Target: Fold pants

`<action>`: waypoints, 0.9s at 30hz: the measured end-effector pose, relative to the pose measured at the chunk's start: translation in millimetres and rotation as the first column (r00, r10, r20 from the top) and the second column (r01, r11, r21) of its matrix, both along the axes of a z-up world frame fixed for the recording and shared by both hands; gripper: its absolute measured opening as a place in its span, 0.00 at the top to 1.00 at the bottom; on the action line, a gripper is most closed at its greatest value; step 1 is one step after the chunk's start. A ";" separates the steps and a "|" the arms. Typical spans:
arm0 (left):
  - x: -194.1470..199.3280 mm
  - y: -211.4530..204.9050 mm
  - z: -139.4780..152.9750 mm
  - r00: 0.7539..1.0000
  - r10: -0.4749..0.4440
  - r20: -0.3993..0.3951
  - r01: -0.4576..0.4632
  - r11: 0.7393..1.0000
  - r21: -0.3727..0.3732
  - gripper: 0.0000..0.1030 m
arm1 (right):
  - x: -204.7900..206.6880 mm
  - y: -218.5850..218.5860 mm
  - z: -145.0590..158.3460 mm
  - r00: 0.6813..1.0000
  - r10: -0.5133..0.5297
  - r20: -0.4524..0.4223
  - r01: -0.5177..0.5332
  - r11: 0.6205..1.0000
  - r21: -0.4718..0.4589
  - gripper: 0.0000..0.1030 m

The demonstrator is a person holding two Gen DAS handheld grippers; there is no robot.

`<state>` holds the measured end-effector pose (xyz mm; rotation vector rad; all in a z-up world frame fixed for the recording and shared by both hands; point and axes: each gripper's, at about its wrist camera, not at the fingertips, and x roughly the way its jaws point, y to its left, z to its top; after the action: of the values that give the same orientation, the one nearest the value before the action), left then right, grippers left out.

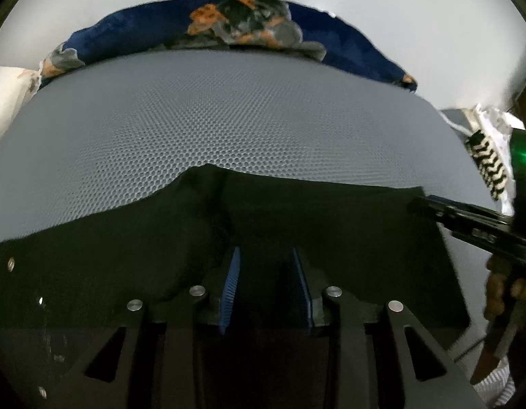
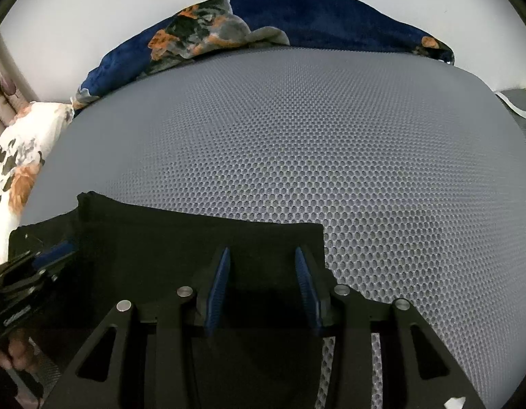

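1. Left claw (image 1: 264, 289), seen from its own wrist camera, has its two blue-padded fingers standing apart with nothing pinched between them. It sits low over the black pants (image 1: 229, 231), which lie on the grey mesh mattress (image 1: 229, 112).

2. Same view: the far edge of the pants runs unevenly, with a small peak near the middle and a crease leading back toward the claw. The right claw (image 1: 430, 206) reaches in from the right at the cloth's far right corner; from here I cannot tell how wide it is.

3. Right wrist view: the right claw (image 2: 263, 286) is parted too, and holds nothing. It hovers just inside the right edge of the pants (image 2: 178, 248), which ends in a clean, square corner.

4. Same view: the left claw (image 2: 53, 250) shows at the left edge, over the cloth.

5. Progress, as I judge it: the pants look compact, with straight edges and what seems a doubled layer, so at least one fold appears done. With both claws free, either a final fold or a last smoothing remains.

6. Beyond the mattress lie a dark blue floral blanket (image 2: 297, 20) and a white floral pillow (image 2: 21, 156).
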<state>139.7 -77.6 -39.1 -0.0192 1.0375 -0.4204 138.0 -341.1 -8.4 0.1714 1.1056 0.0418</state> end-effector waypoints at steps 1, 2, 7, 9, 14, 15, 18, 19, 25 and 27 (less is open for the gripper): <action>-6.5 0.9 3.8 1.000 -0.003 0.008 0.003 1.000 -0.006 0.68 | -1.5 0.8 1.9 1.000 0.003 0.003 -0.003 1.000 -0.001 0.62; -10.6 1.0 6.4 1.000 -0.005 0.014 0.005 1.000 -0.011 0.68 | -4.1 2.1 4.7 1.000 0.006 0.012 -0.005 1.000 -0.009 0.62; -42.8 0.4 14.0 0.999 -0.040 0.036 0.041 0.999 -0.021 0.66 | -17.3 10.8 16.7 0.998 0.030 0.047 -0.027 0.998 -0.057 0.62; -55.5 -0.9 12.1 0.998 -0.058 0.034 0.058 0.998 -0.013 0.66 | -25.5 15.3 21.8 0.998 0.043 0.055 -0.039 0.997 -0.068 0.62; -71.9 -0.8 -0.9 0.998 -0.067 -0.001 0.067 0.998 0.019 0.64 | -45.8 22.8 24.6 0.997 0.062 0.046 -0.059 0.995 -0.075 0.62; -73.7 0.1 -2.8 0.998 -0.066 -0.004 0.066 0.998 0.023 0.65 | -49.3 23.6 23.8 0.997 0.062 0.039 -0.059 0.995 -0.076 0.62; -75.9 3.5 -8.4 0.998 -0.055 -0.017 0.056 0.998 0.038 0.65 | -59.0 25.6 18.4 0.998 0.063 0.016 -0.062 0.996 -0.061 0.60; -75.1 4.9 -11.8 0.998 -0.049 -0.025 0.051 0.998 0.046 0.65 | -61.0 26.3 16.8 0.998 0.065 0.010 -0.064 0.996 -0.058 0.60; -71.5 14.6 -24.4 0.999 -0.038 -0.026 0.040 0.997 0.070 0.65 | -74.2 32.2 3.7 0.998 0.063 -0.025 -0.064 0.997 -0.044 0.60; -71.3 17.0 -22.4 0.999 -0.034 -0.030 0.036 0.997 0.068 0.64 | -76.8 35.0 -0.5 0.997 0.065 -0.038 -0.066 0.997 -0.036 0.60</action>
<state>68.4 -60.6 -61.5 0.0541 1.0812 -0.4167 61.2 -306.1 -8.9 0.1029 1.1474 0.0772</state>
